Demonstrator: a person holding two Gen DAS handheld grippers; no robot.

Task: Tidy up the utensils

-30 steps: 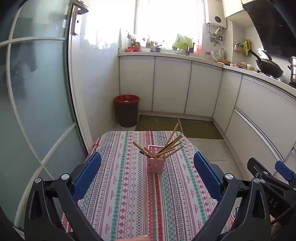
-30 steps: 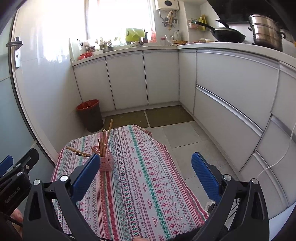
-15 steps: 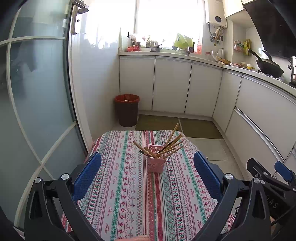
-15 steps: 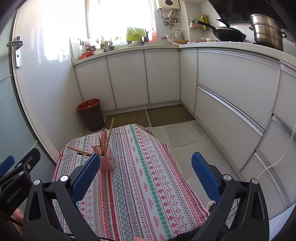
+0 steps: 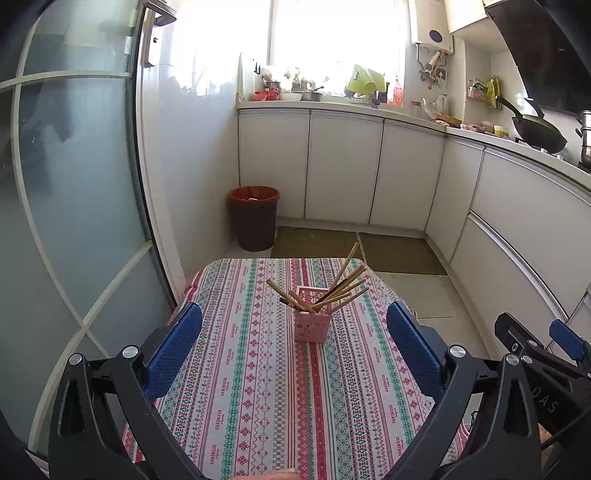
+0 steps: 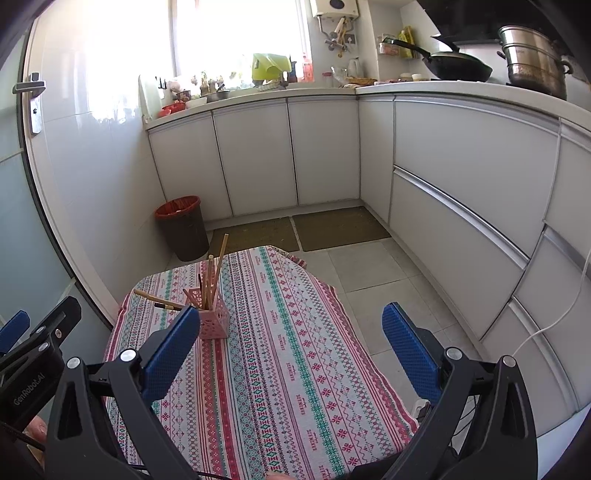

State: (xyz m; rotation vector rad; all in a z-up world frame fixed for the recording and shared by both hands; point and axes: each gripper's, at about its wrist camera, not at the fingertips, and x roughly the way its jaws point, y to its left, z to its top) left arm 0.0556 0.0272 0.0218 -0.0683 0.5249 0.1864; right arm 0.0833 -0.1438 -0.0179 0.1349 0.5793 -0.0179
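Patterned tablecloth [image 5: 258, 387] with red, green and white striped bands, covering the worktop. Dark waste bin [image 5: 253, 218] with a red liner, standing on the floor near the corner of the white cabinets [image 5: 343, 170]. Two olive floor mats [image 5: 400, 253] laid side by side before the cabinets. Black wok [image 6: 458, 68] and stacked steel steamer pot [image 6: 533, 61] on the counter. Frosted glass door [image 5: 74, 184] with metal handle [image 5: 153, 33]. Wall-mounted water heater [image 5: 432, 35] beside the bright window [image 5: 332, 33].
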